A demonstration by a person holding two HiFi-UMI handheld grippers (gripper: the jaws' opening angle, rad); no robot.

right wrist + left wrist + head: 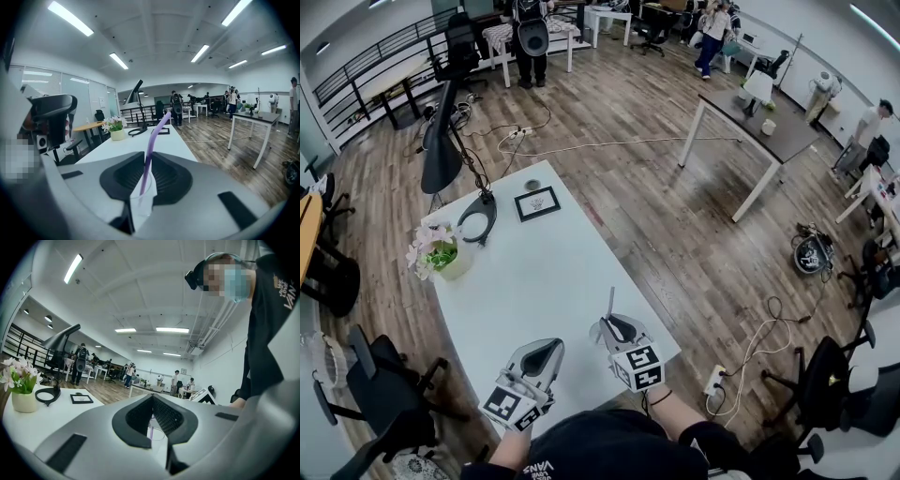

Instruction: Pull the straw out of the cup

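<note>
Grippers shared a white tabletop [534, 281] as a person worked at a clear cup [142, 199] standing near the person's end of it. The right gripper [148, 157], tipped slightly downward, was clenched on a purple straw [153, 140] just above the cup's rim. The straw's lower end stood inside the cup and its upper part leaned up past the jaw tips. The left gripper [152, 398], held level just beside the right one, had its jaw tips together on nothing, with the cup in sight beyond them. Farther along the tabletop stood a potted flower [439, 253], a black desk lamp [441, 155] and a small framed picture [537, 202].
</note>
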